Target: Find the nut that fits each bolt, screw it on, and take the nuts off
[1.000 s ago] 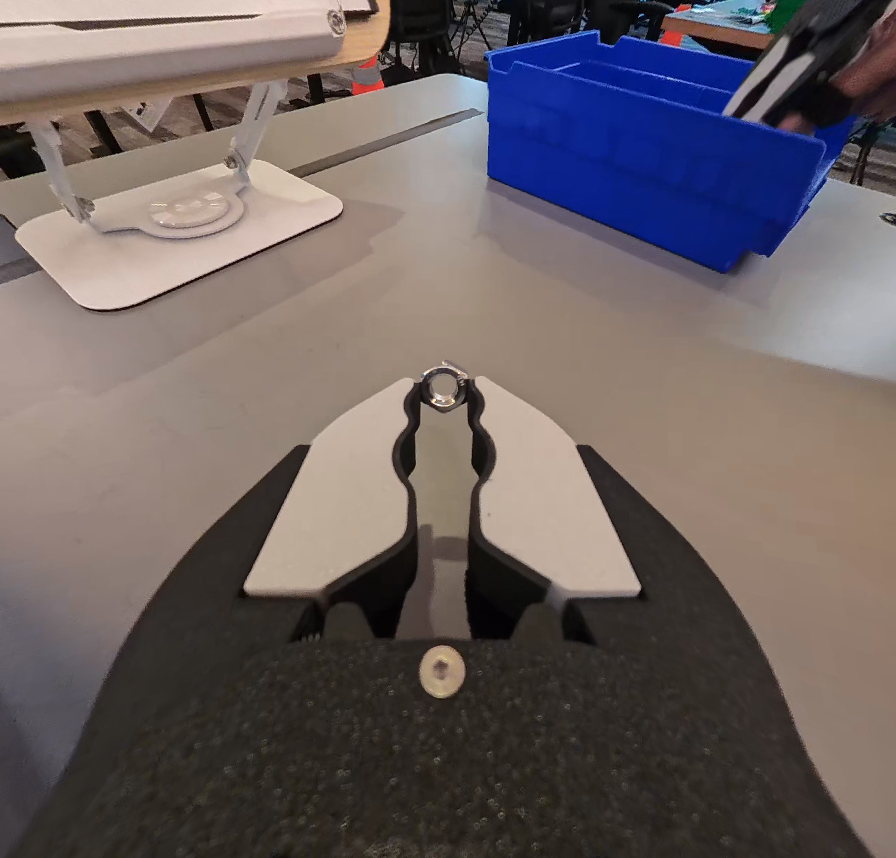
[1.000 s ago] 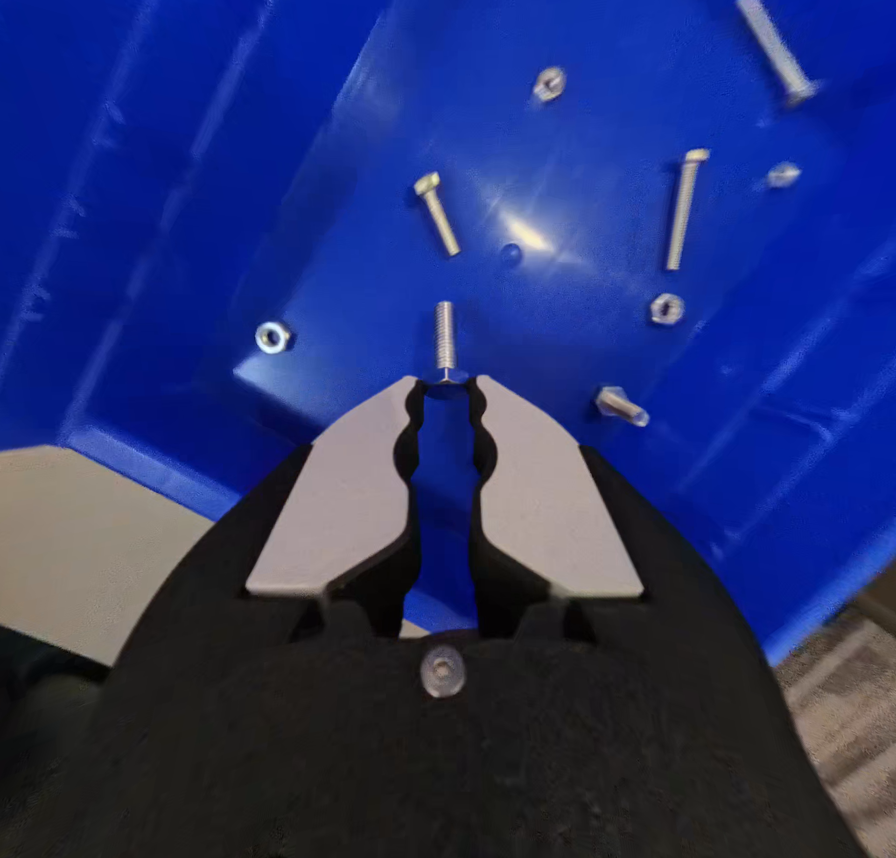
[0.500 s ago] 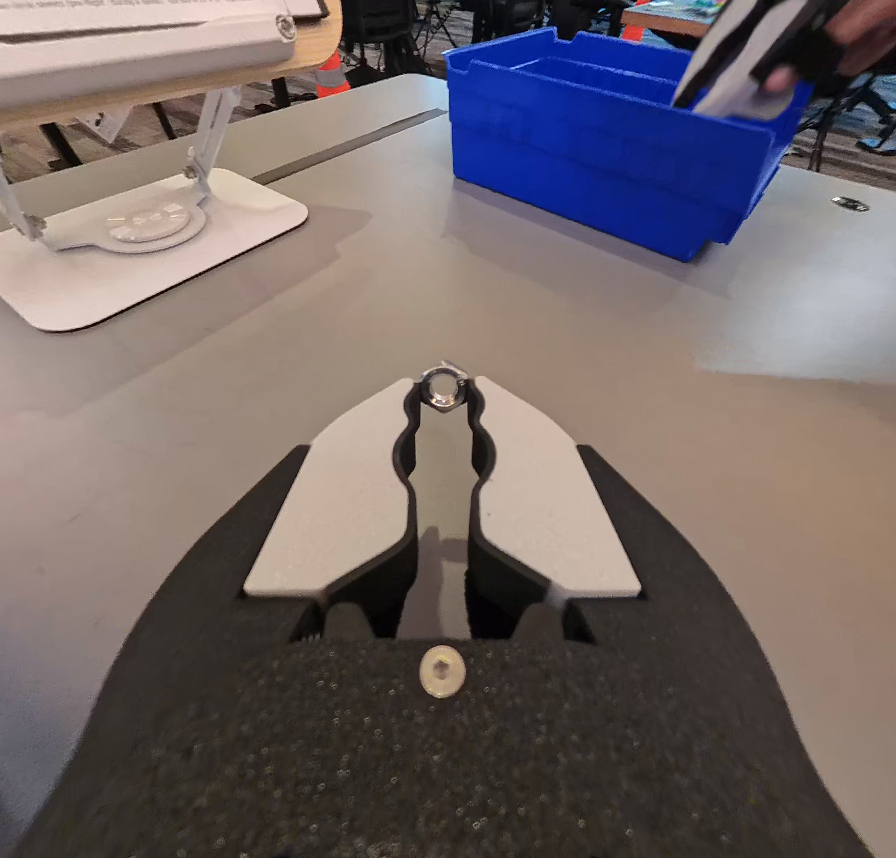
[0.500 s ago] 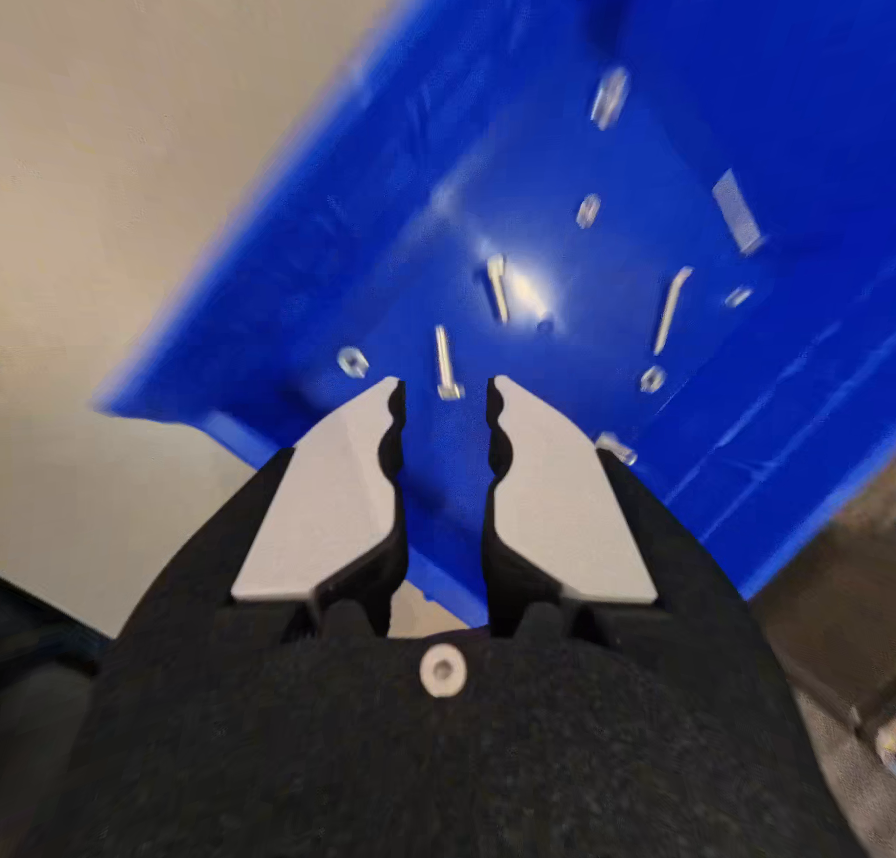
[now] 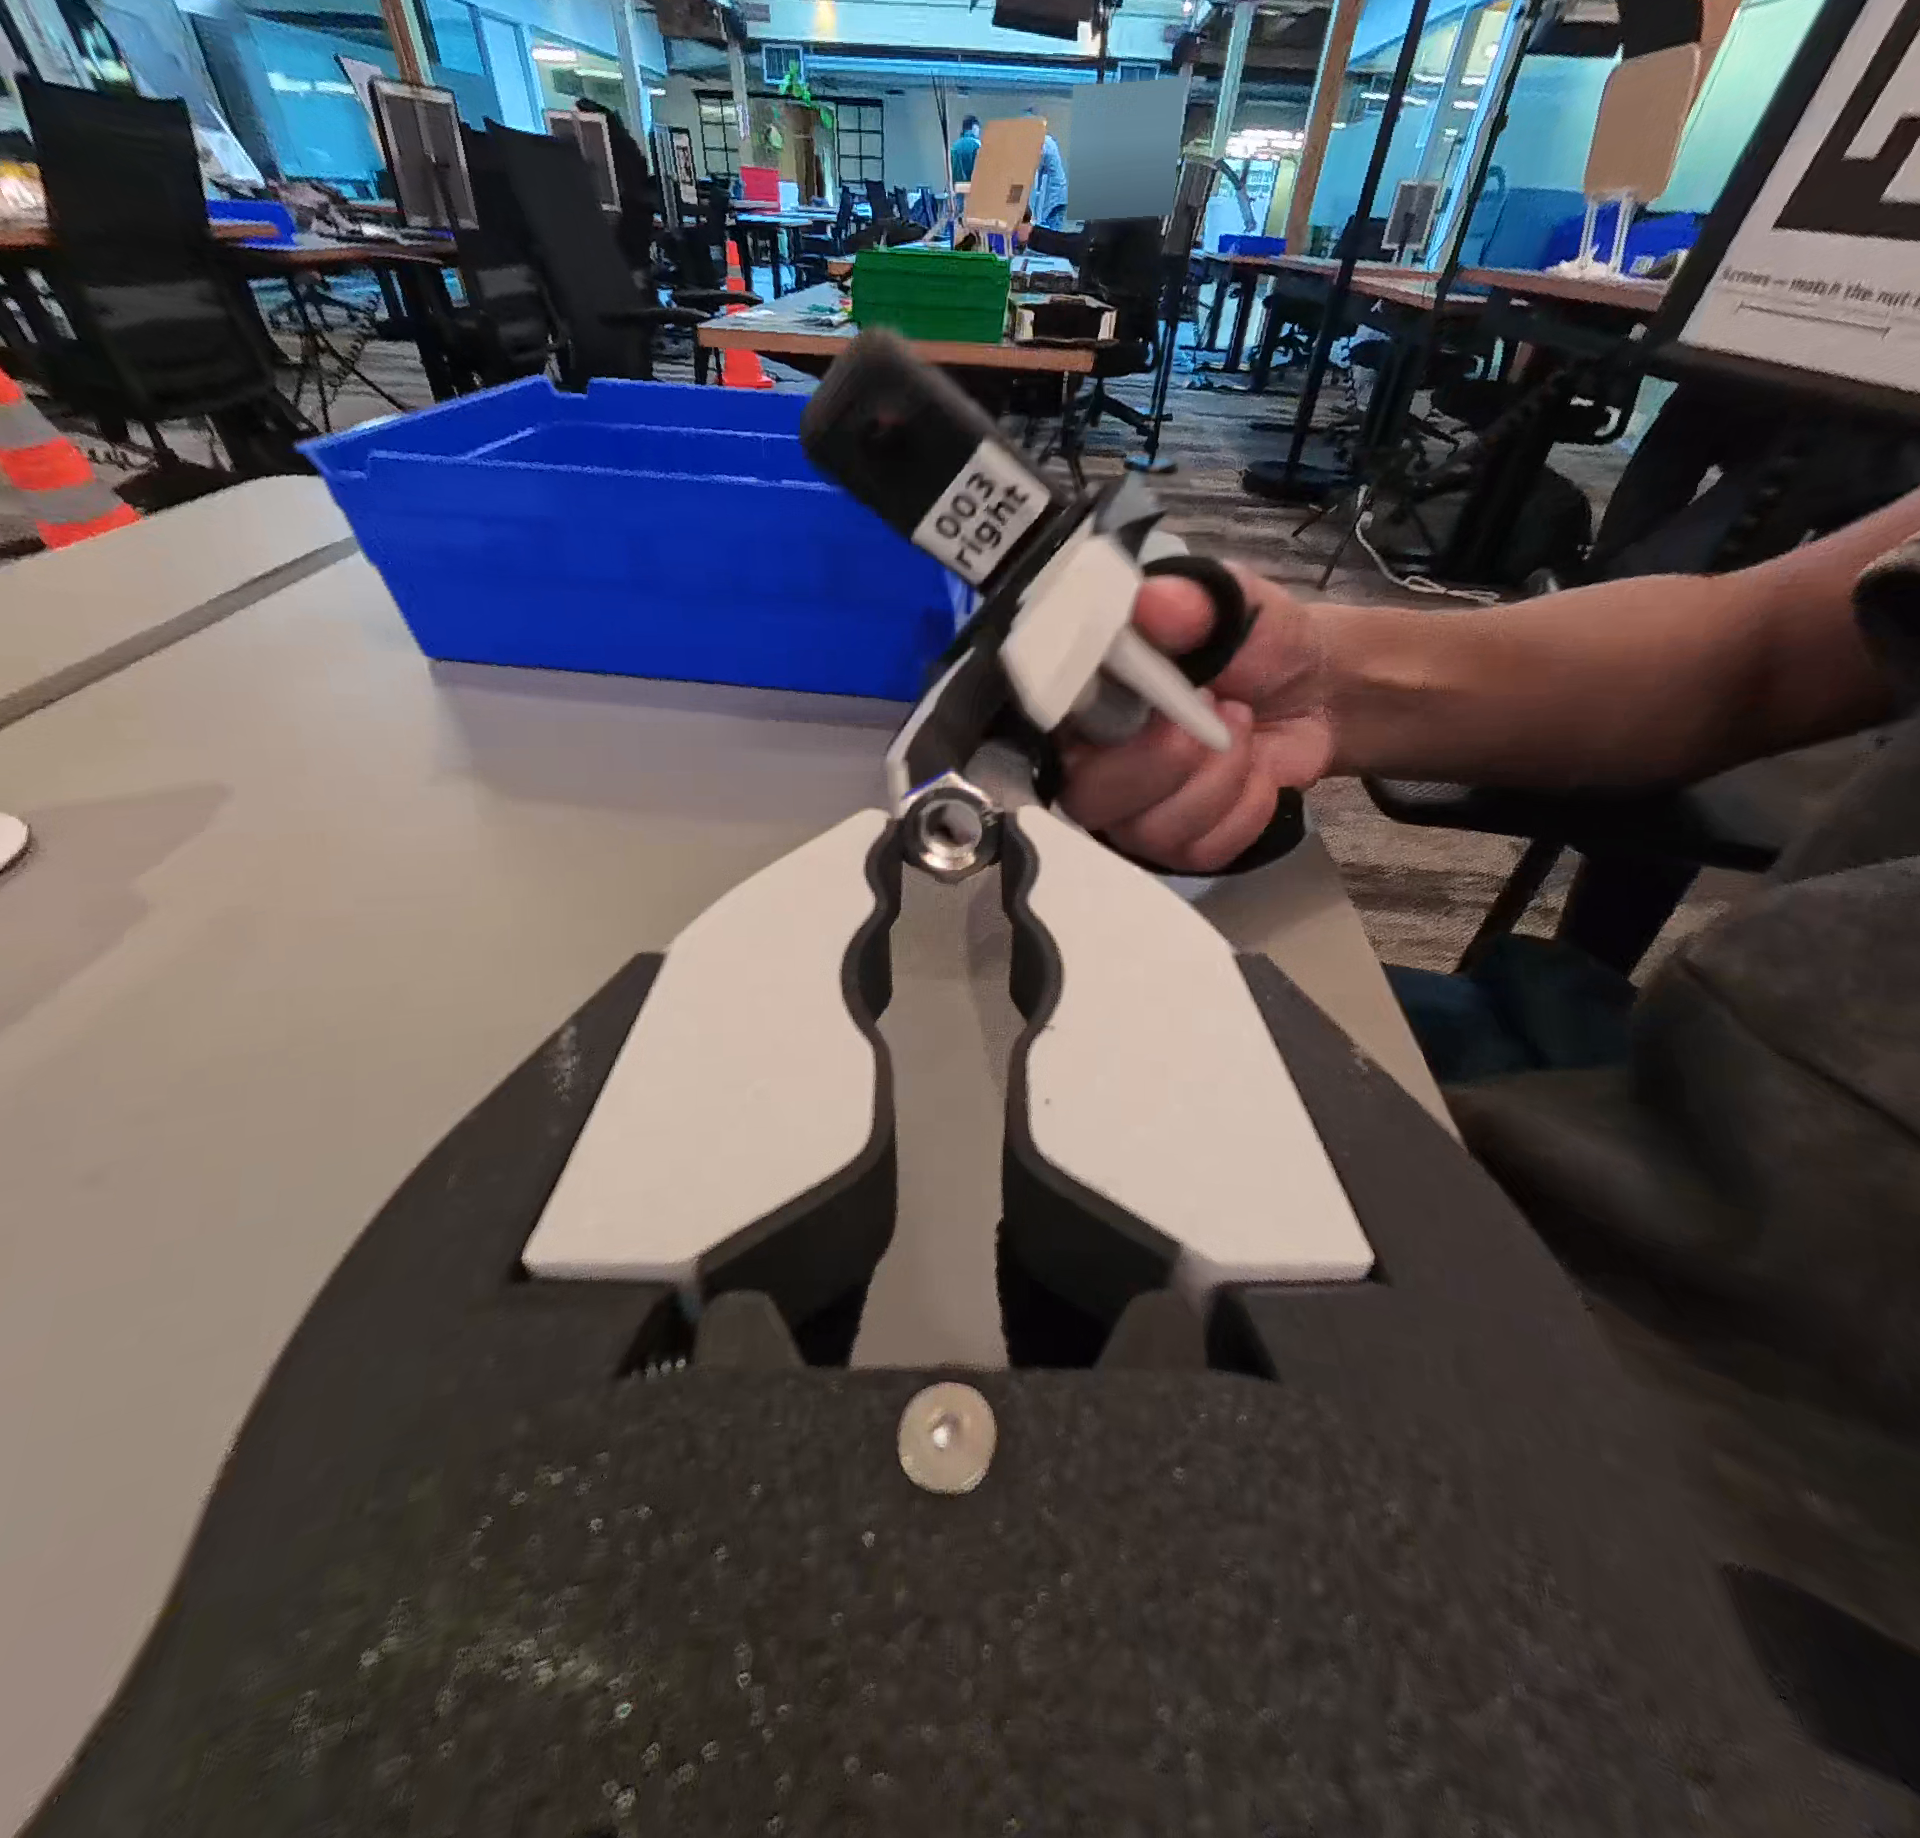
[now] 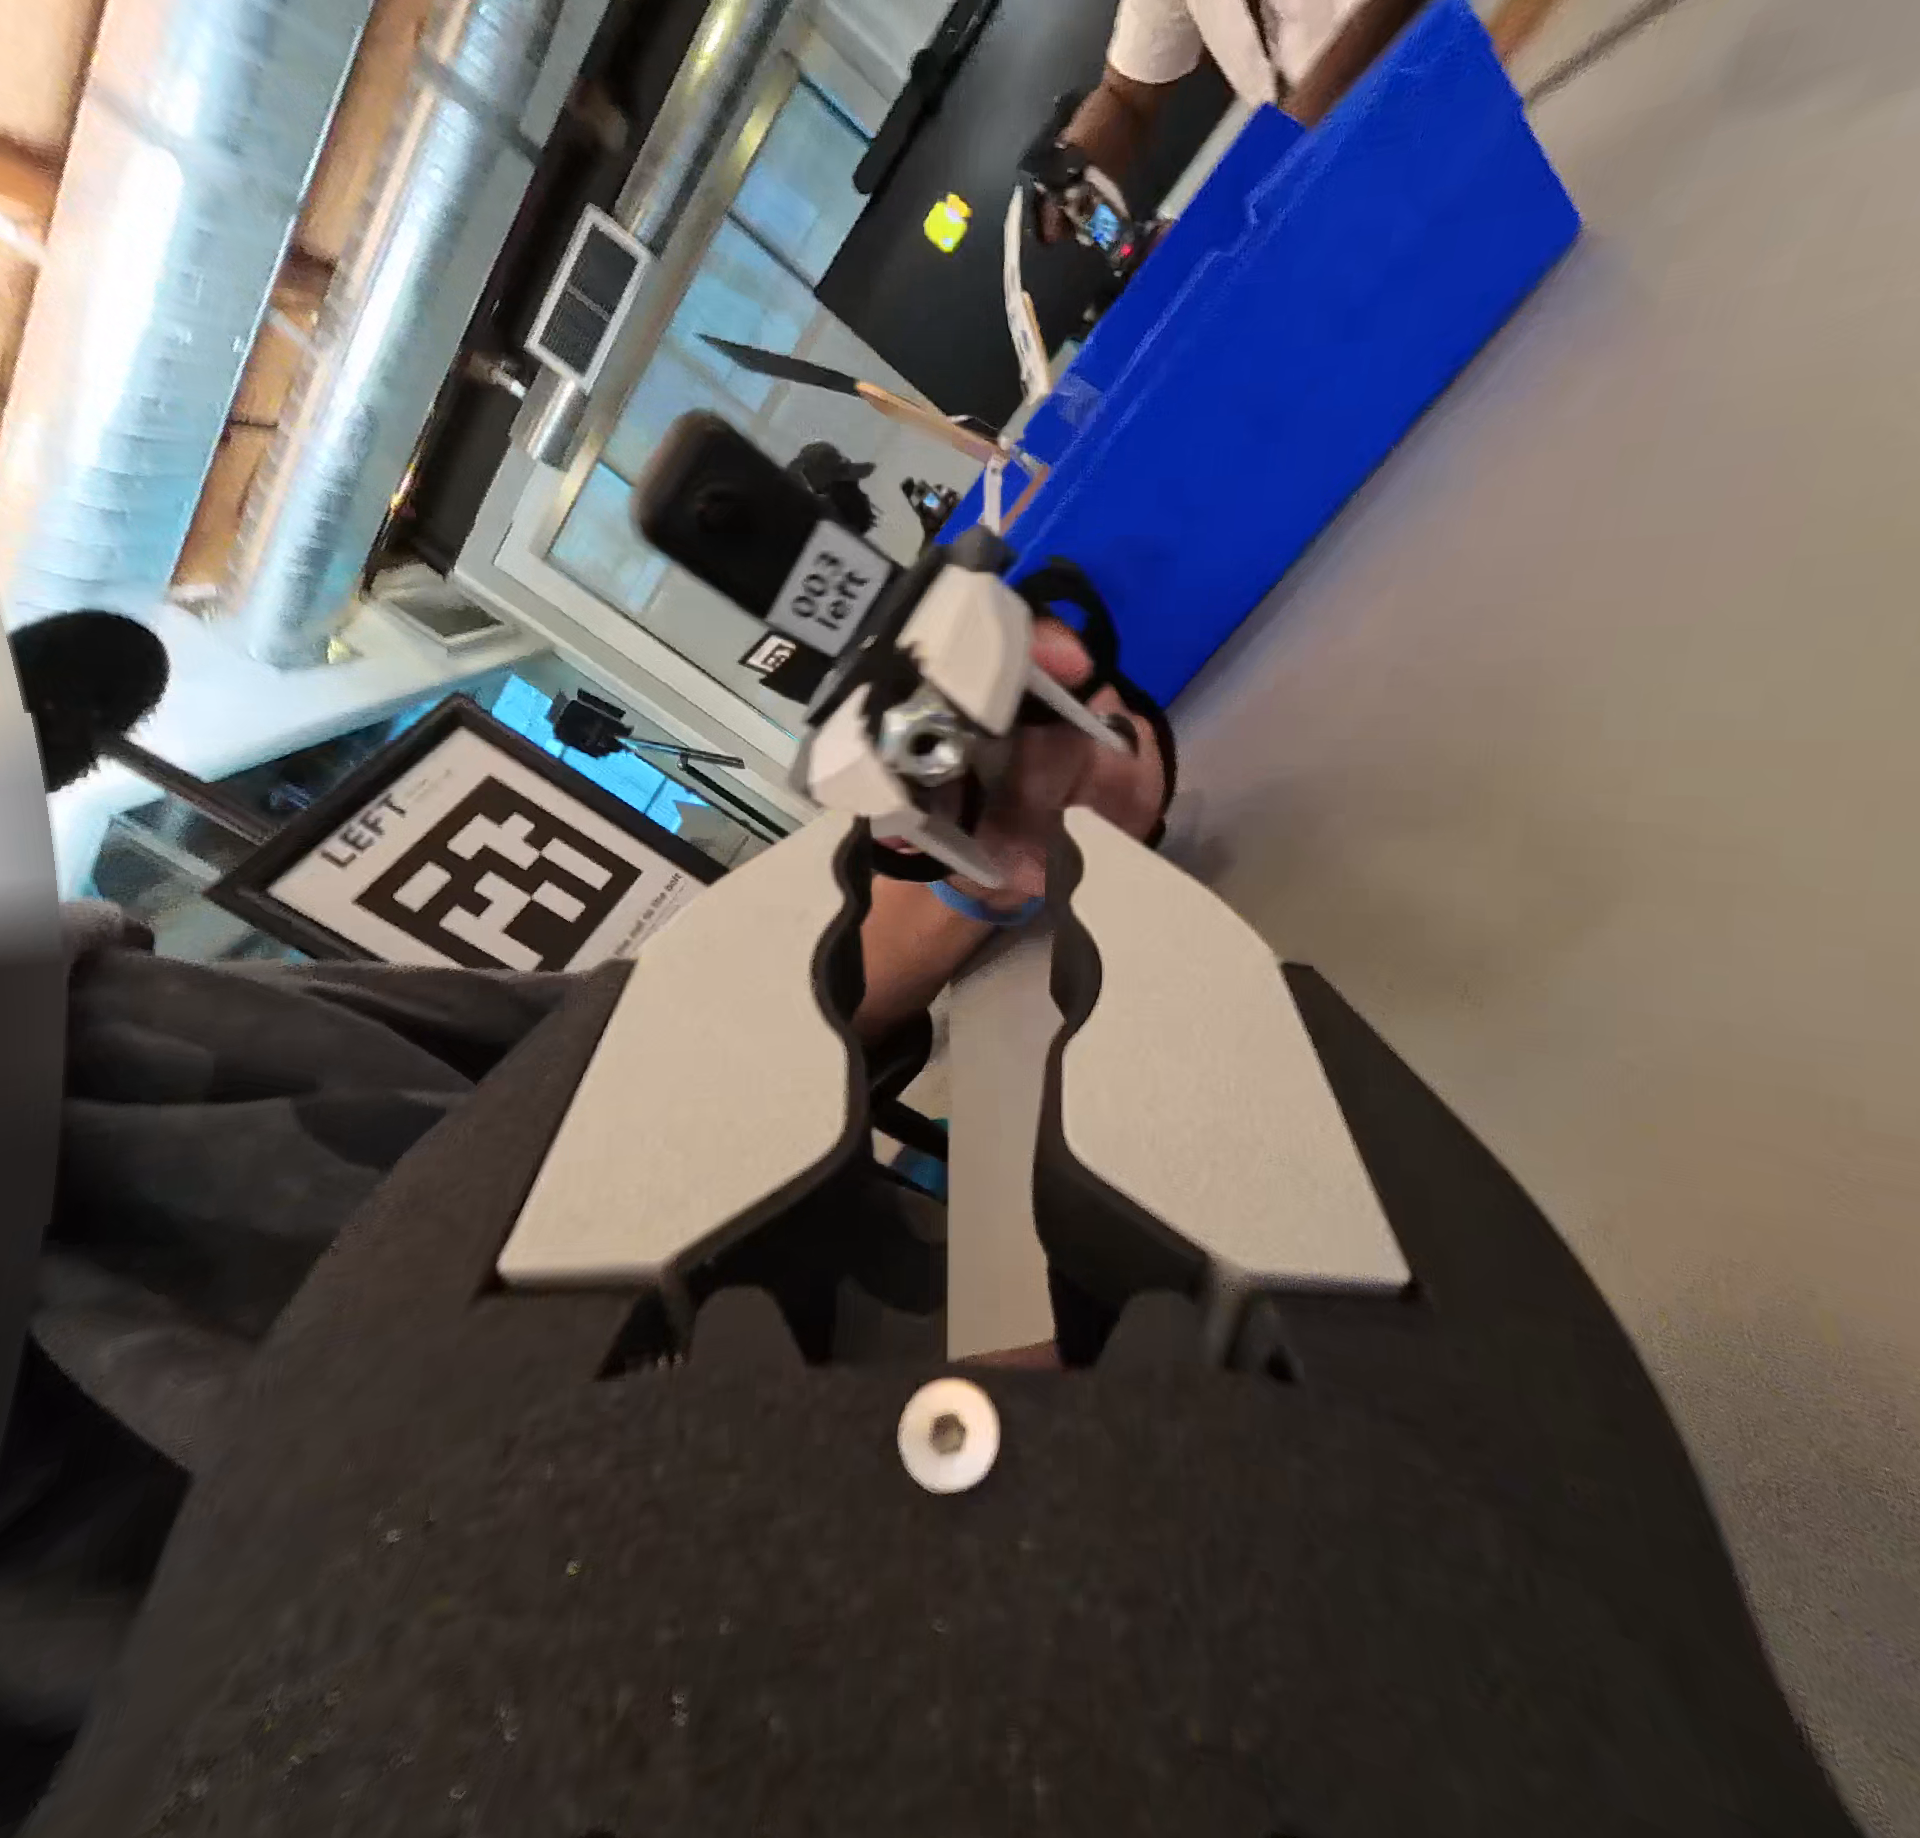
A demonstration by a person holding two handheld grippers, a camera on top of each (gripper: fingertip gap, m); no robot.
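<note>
My left gripper is shut on a silver hex nut and holds it above the grey table, its hole facing the camera. My right gripper is open and empty, and it points at the left gripper and its nut from close by. In the left wrist view the right gripper, held by a hand, has its tips just behind the nut. The blue bin stands behind on the table; its inside is hidden.
The blue bin also shows in the right wrist view. A framed black-and-white marker sign stands nearby and shows in the left wrist view. A person stands beyond the bin. Chairs and desks fill the background. Only a small space, under 4 cm, lies between the two pairs of fingers.
My right gripper opened and left the bolt in the bin, then came out and swung round to face the left gripper. My left gripper turned right, still holding the nut.
</note>
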